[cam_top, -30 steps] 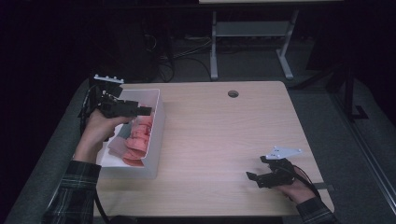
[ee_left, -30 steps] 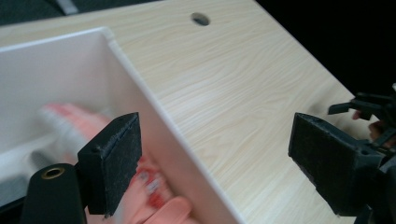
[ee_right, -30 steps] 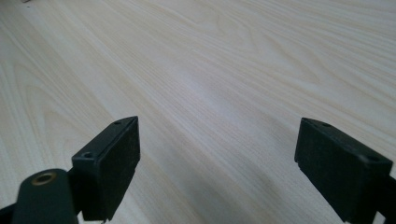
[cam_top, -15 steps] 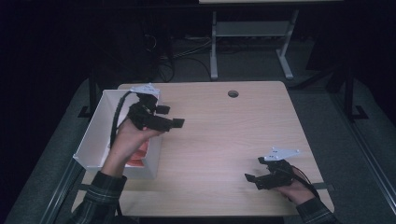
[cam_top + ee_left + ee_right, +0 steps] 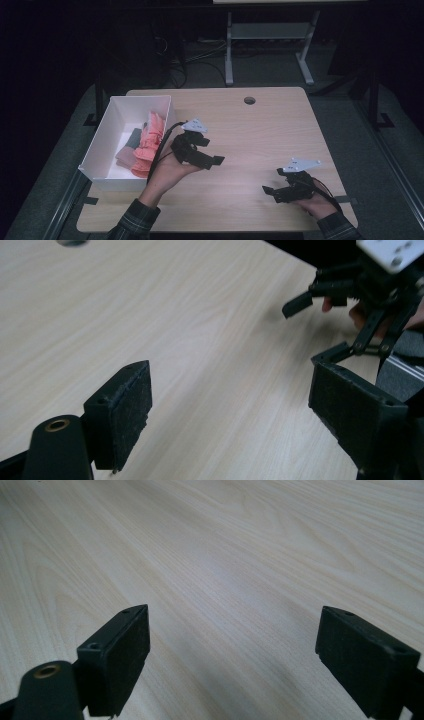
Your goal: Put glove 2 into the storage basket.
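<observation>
High view: left gripper (image 5: 212, 161) wide open, empty; right gripper (image 5: 270, 192) likewise

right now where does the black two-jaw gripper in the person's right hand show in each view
High view: the black two-jaw right gripper sits low on the right of the light wooden table, jaws open.
Left gripper view: it is at the upper right, beyond the left gripper.
Right gripper view: its own open jaws rise from the bottom corners, nothing between them.
Shared landmark: the table's pale wood grain.
</observation>
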`<action>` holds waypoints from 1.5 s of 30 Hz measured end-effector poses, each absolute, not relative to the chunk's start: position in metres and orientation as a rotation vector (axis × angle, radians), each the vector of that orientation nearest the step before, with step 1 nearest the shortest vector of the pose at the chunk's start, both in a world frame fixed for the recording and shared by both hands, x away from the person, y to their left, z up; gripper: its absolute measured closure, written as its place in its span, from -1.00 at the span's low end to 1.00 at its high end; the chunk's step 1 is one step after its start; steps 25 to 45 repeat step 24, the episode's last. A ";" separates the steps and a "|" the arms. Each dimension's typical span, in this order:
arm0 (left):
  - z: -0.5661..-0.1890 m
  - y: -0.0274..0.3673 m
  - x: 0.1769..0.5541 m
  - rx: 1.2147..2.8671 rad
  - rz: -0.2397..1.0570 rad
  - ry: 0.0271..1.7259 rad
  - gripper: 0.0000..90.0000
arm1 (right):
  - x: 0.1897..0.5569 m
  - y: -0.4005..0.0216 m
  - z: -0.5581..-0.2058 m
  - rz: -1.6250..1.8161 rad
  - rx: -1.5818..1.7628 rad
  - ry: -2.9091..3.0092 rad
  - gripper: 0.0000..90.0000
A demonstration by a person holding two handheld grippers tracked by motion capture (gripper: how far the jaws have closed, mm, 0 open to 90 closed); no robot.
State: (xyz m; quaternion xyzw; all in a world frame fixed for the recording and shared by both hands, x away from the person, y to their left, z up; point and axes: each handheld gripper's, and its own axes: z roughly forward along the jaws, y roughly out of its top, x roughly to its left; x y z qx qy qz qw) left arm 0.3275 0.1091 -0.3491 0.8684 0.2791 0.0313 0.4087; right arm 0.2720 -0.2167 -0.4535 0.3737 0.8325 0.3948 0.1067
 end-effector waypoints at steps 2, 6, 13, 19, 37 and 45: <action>-0.357 0.106 0.325 2.188 0.071 0.691 -0.62 | 0.272 -0.216 -0.454 1.161 1.095 2.453 -0.69; -0.372 0.100 0.320 2.211 0.056 0.671 -0.62 | 0.272 -0.215 -0.455 1.154 1.089 2.454 -0.69; -0.404 0.096 0.314 2.263 0.039 0.672 -0.62 | 0.272 -0.215 -0.456 1.140 1.095 2.459 -0.69; -0.423 0.097 0.311 2.312 0.075 0.649 -0.62 | 0.272 -0.213 -0.457 1.128 1.107 2.462 -0.69; -0.429 0.096 0.310 2.351 0.102 0.627 -0.63 | 0.272 -0.213 -0.457 1.126 1.097 2.465 -0.69; -0.429 0.096 0.310 2.351 0.102 0.627 -0.63 | 0.272 -0.213 -0.457 1.126 1.097 2.465 -0.69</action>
